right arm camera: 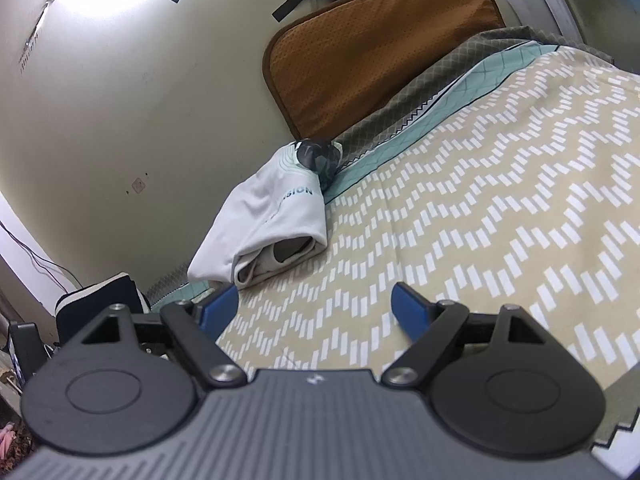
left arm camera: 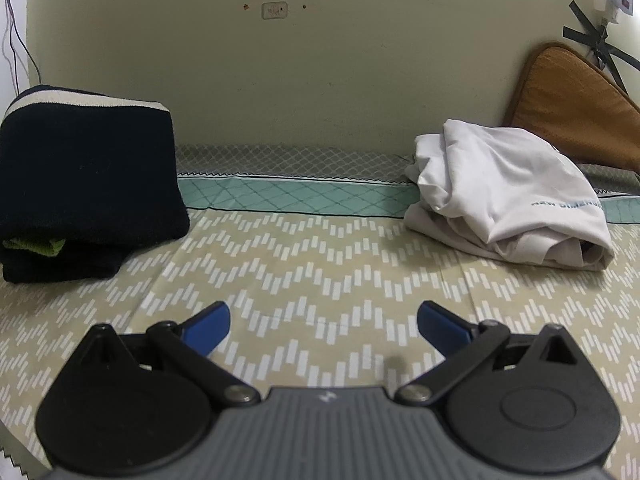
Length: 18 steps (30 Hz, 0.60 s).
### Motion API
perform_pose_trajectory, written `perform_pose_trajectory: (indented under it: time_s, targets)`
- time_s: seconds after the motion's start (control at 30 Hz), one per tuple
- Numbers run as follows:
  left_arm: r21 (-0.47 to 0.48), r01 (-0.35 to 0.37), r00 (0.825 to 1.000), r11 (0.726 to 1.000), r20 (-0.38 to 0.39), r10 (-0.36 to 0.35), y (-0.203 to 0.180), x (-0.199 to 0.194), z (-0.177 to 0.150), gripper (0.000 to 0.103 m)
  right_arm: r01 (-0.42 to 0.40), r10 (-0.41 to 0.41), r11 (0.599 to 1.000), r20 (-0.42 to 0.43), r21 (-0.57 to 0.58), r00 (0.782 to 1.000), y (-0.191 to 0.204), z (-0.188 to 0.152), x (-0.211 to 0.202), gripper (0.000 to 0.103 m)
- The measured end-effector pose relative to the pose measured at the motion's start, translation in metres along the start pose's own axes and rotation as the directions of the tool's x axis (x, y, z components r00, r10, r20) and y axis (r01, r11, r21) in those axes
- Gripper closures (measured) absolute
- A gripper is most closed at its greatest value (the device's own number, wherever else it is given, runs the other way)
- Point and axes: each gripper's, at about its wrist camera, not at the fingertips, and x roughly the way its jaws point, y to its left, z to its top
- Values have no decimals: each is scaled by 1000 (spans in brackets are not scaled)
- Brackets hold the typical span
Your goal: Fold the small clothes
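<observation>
Flanking bedsheet: navy stack, white garment.

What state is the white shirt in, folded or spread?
Folded: the white shirt sits as a compact layered bundle on the bedsheet, stacked edges showing at its open end. Neither gripper touches it.

The bedsheet is beige with white zigzag dashes; toward 12 o'clock it carries a teal border band crossed by a dark diamond grid, then a grey scalloped strip. At 9 o'clock lies a folded navy garment with a cream stripe and a lime-green scrap showing. At 2 o'clock sits a white shirt with pale blue lettering. Behind it leans an orange-brown cushion, dark-edged. The wall is cream. Each claw, left and right, has blue fingertips on black arms.
</observation>
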Motion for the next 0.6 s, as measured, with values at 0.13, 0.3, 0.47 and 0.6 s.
perform_pose_trajectory:
  time_s: [0.13, 0.3, 0.47, 0.6]
  targets:
    - [6, 12, 1000, 1000, -7, -12, 0, 0, 0, 0, 20, -20, 999, -3, -46, 1000, 5, -1, 3, 17]
    - [31, 15, 1000, 999, -13, -14, -5, -2, -2, 0, 50, -50, 986, 2, -162, 999, 19, -8, 6, 17]
    - [39, 37, 999, 999, -9, -36, -7, -5, -2, 0, 77, -80, 958, 0, -277, 997, 35, -17, 10, 17]
    - [40, 80, 997, 996, -19, -79, -10, -5, -3, 0, 86, -108, 936, -46, -340, 993, 44, -21, 22, 17]
